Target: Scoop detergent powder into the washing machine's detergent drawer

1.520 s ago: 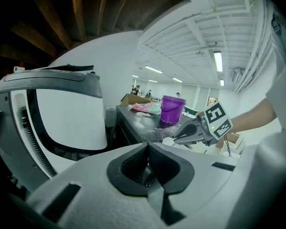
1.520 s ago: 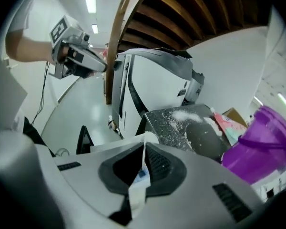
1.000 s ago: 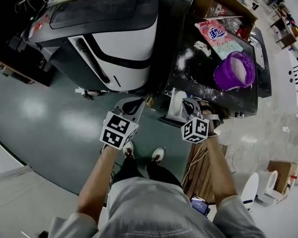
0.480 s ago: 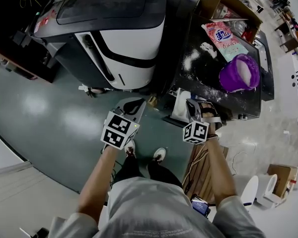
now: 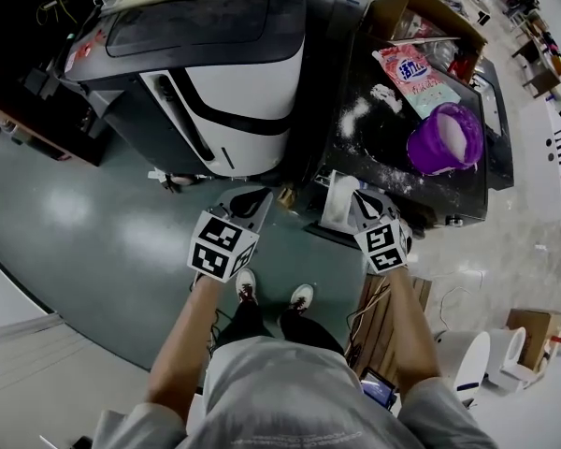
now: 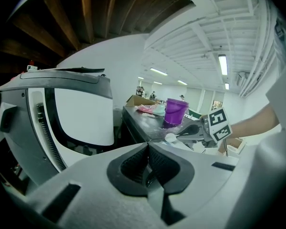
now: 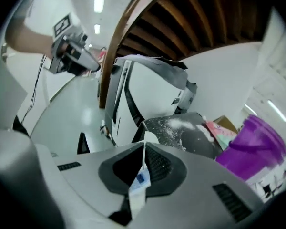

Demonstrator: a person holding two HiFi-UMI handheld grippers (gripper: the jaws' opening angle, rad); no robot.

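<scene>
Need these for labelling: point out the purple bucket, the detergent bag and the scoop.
purple bucket [image 6: 175,112], left gripper view, its side wall
detergent bag [image 5: 413,77], head view, its printed front
scoop [image 6: 170,137], left gripper view, its white bowl

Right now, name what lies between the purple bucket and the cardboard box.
The pink bag lies between the bucket and the box; the head view shows it.

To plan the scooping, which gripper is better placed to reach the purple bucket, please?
Right gripper: it holds the white plastic scoop, nearer the purple plastic bucket; left gripper is shut, empty.
</scene>
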